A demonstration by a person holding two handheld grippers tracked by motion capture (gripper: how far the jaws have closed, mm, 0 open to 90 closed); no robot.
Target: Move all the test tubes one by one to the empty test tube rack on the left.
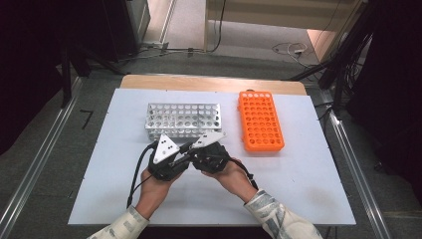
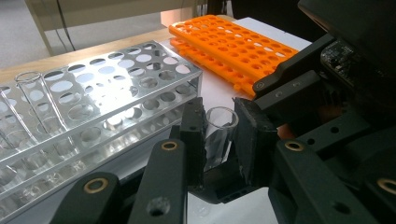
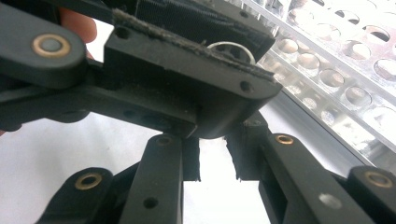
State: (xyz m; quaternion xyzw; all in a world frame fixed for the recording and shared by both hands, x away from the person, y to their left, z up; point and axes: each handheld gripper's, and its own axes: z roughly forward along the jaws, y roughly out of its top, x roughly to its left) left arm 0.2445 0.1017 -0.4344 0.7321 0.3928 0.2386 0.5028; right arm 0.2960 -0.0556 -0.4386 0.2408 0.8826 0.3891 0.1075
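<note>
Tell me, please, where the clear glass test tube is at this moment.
In the left gripper view, the clear glass test tube stands upright between the left gripper fingers, just in front of the silver metal tube rack; the orange plastic rack lies behind it.

No words, numbers, labels or signs can be read anywhere in these pictures.
</note>
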